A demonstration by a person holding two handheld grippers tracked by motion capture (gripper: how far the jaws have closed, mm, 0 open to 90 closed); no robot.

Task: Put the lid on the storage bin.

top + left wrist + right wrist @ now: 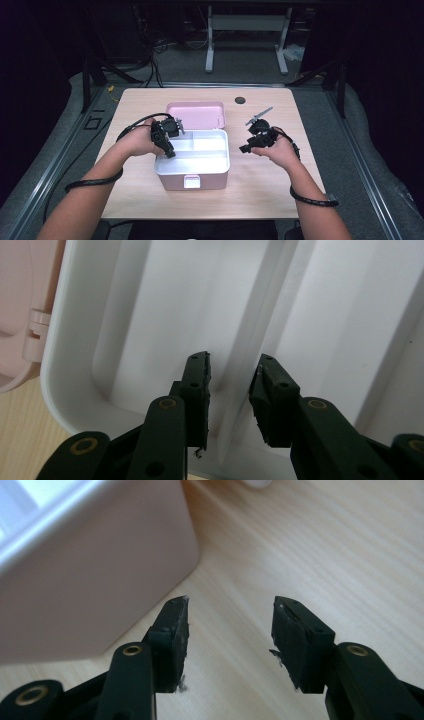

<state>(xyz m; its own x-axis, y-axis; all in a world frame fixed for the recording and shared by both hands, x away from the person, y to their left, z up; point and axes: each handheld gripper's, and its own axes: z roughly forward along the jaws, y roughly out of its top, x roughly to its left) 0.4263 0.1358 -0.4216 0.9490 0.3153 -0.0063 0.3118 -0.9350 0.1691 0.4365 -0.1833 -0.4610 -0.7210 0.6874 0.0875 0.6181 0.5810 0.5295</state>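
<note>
- Person at wooden table (260,195) w/ two handheld grippers; pink storage box (192,176) sits mid-table, lid (196,114) swung open toward the far edge, white inner tray (200,159) exposed and, as far as visible, w/ nothing in it.
- Left gripper (231,390) poised over the tray's left part, jaws parted narrowly and straddling a raised divider ridge (260,330); nothing held.
- Right gripper (231,640) hangs off the box's right side above bare tabletop, jaws wider apart, holding nothing; box wall (95,580) close on its left.
- Risk: if left jaws close on the ridge off-centre, pad may slip off the smooth plastic & tray could tip or lift crooked.
- Risk: pulling up w/ one side only may drag the whole box; right gripper isn't bracing it.
- Risk: lid looks free to drop shut if box gets jolted.
</note>
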